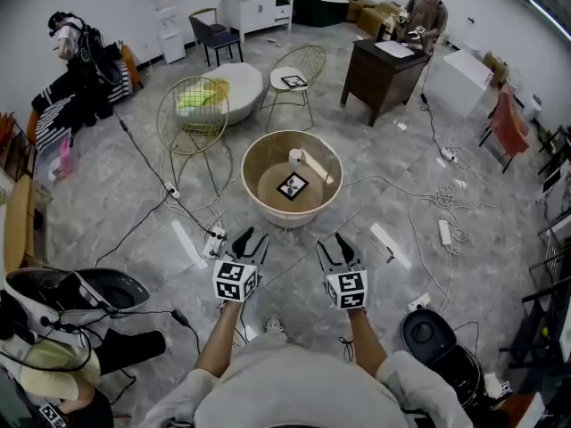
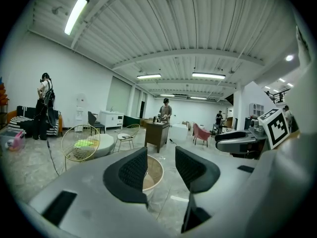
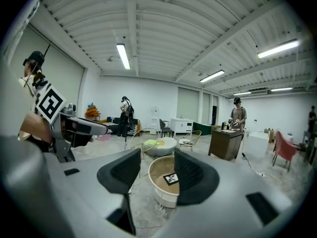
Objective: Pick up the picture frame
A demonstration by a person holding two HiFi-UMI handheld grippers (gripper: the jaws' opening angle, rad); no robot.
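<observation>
Left gripper [image 1: 250,237] and right gripper [image 1: 337,243] are hanging side by side in the head view, with both forearms pointing forward. The picture frame [image 1: 293,185] is lying flat inside the round table [image 1: 259,150], well ahead of them. I think the reaching is only starting, and next they need to go forward and down.

In the left gripper view, the jaws are standing apart with nothing between them.

In the right gripper view, the jaws are standing apart too, and the far-off frame is showing in the gap.

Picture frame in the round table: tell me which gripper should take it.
Right, probably. The right gripper has open jaws lined up on the picture frame in its own view; the left gripper, also open, sights only the round table.
</observation>
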